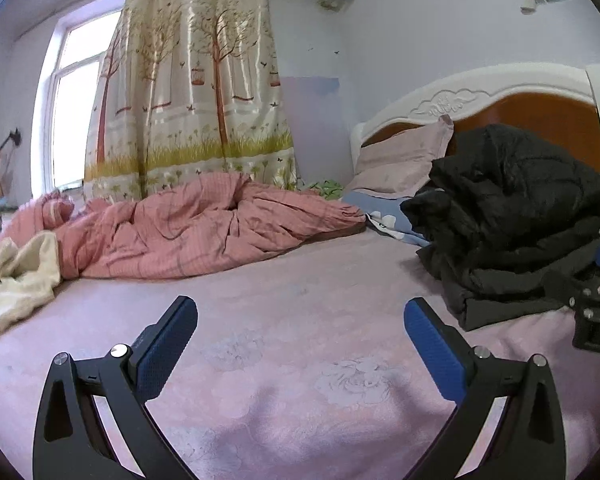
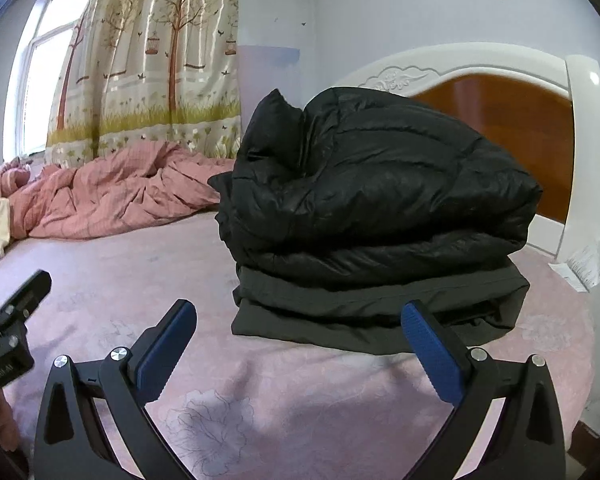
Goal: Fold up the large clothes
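While both claws hang just above the pink bed sheet [image 2: 340,400], neither grips anything: the left claw [image 1: 300,344] is spread wide over bare sheet, and the right claw [image 2: 300,344] is likewise spread, its right finger [image 2: 432,356] just in front of the folded stack's lower edge, possibly touching it; the view is too warped to say. The black puffer jacket [image 2: 380,184] sits folded on top of a folded dark grey garment [image 2: 372,292], near the white and brown headboard [image 2: 520,120]. A rumpled pink quilt [image 1: 188,232] lies well apart along the far side, below the tree-print curtain [image 1: 192,80]. A cream garment [image 1: 16,280] lies at the quilt's left end.
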A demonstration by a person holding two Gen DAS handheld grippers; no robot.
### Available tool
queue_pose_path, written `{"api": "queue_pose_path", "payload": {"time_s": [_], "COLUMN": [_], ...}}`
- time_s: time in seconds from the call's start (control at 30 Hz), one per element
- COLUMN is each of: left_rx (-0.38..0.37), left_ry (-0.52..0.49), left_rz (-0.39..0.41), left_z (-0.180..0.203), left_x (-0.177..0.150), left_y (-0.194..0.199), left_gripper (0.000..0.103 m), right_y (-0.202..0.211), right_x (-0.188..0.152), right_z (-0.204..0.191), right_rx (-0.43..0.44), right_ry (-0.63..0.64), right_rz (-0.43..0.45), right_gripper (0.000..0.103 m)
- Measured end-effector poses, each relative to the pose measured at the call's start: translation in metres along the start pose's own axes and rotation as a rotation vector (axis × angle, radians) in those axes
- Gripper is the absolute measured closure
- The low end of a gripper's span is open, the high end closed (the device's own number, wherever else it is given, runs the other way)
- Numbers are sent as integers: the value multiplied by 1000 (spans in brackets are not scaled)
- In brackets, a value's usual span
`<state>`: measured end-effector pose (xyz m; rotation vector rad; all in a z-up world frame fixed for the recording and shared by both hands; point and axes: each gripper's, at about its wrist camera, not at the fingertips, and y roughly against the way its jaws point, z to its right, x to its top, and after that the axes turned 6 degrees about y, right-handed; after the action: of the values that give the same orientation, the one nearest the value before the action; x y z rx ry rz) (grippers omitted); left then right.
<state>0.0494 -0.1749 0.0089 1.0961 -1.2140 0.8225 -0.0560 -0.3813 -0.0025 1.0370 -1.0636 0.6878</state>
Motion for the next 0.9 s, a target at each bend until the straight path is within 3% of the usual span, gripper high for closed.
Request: {"api": "queue_pose_path", "payload": {"time_s": [0.13, 0.9], "left_rx": [-4, 20], "left_ry": [55, 40], "left_rz": [-11, -24], "left_z": [-10, -4], "left_x": [1, -1], "left_y": [-2, -2], "left_gripper": [0, 0], "right_y": [8, 5], "right_x": [1, 1], "right_z": [1, 3], "right_rx": [-14, -15], "right_ry": [1, -8], "right_rz": [31, 7], "right_gripper": [0, 0]}}
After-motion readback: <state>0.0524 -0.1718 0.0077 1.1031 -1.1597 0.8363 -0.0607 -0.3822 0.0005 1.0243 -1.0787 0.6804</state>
